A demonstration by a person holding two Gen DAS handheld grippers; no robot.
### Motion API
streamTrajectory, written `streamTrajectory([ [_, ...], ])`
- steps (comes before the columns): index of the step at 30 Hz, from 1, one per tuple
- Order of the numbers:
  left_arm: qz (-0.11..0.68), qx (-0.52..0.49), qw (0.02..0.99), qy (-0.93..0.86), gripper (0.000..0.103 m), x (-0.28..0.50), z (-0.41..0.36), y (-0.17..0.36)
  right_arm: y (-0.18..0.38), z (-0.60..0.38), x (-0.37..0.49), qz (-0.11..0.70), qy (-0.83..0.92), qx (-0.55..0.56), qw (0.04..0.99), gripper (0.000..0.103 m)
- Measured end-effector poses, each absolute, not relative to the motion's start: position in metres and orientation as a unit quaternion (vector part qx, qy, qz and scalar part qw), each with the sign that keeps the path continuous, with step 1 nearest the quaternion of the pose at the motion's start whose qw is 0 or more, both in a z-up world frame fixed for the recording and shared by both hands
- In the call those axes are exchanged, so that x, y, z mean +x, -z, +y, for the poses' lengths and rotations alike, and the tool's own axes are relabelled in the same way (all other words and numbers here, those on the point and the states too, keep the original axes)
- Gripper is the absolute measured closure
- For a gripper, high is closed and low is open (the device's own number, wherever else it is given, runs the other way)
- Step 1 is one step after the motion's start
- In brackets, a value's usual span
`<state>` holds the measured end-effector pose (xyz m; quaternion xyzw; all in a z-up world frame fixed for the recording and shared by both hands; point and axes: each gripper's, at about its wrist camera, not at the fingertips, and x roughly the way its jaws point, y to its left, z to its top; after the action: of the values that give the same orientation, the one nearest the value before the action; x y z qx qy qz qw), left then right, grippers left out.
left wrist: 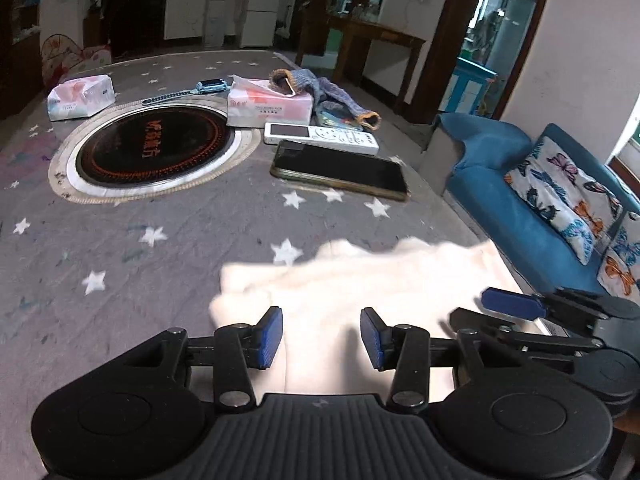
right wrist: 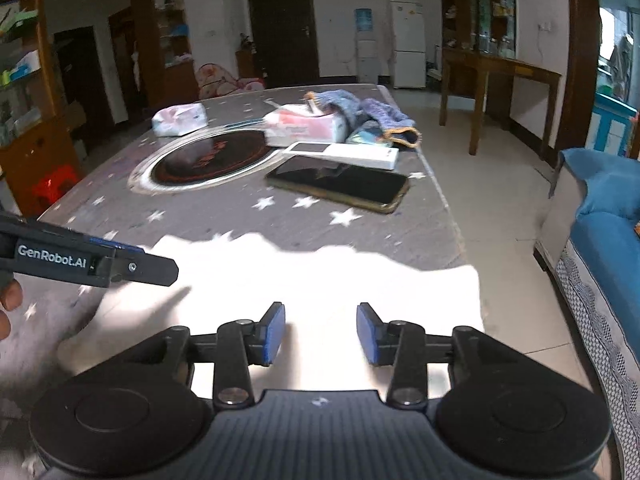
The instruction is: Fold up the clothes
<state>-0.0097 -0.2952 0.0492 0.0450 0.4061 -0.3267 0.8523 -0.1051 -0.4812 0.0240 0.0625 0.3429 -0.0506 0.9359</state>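
My left gripper (left wrist: 321,338): blue ribbed pads apart, nothing between, hovering over white cloth (left wrist: 360,280). My right gripper (right wrist: 321,334): pads likewise spread, empty, above same cloth. Cloth soft, overexposed, rumpled far edge, lying flat at table's (left wrist: 160,220) near edge, 6 o'clock in both views. Table cover grey, white stars. At 12 o'clock: round glossy black cooktop (left wrist: 156,146) in metal ring. At 1 o'clock: flat black phone (left wrist: 340,170), white rectangular remote (left wrist: 320,135), tissue pack (left wrist: 270,104), knitted blue garment (left wrist: 332,94).
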Motion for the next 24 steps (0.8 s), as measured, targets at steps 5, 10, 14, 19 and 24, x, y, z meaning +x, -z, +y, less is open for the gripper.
streamTrajectory([
  [5, 0.4, 0.055, 0.854, 0.328, 0.057, -0.031, -0.276, -0.042, -0.022, -0.466, -0.124, 0.343, 0.049, 0.052, 0.937, 0.061],
  [10, 0.403, 0.057, 0.855, 0.321, 0.056, -0.038, -0.268, -0.031, -0.02, -0.468, -0.146, 0.341, 0.064, 0.057, 0.936, 0.06],
  [14, 0.404, 0.055, 0.856, 0.318, 0.052, -0.038, -0.265, -0.027, -0.016, -0.47, -0.161, 0.346, 0.078, 0.057, 0.933, 0.06],
  [19, 0.402, 0.054, 0.858, 0.314, 0.048, -0.041, -0.26, -0.032, -0.022, -0.473, -0.17, 0.338, 0.09, 0.063, 0.935, 0.059],
  [24, 0.409, 0.051, 0.861, 0.299, 0.043, -0.046, -0.25, -0.032, -0.013, -0.478, -0.17, 0.349, 0.104, 0.071, 0.929, 0.055],
])
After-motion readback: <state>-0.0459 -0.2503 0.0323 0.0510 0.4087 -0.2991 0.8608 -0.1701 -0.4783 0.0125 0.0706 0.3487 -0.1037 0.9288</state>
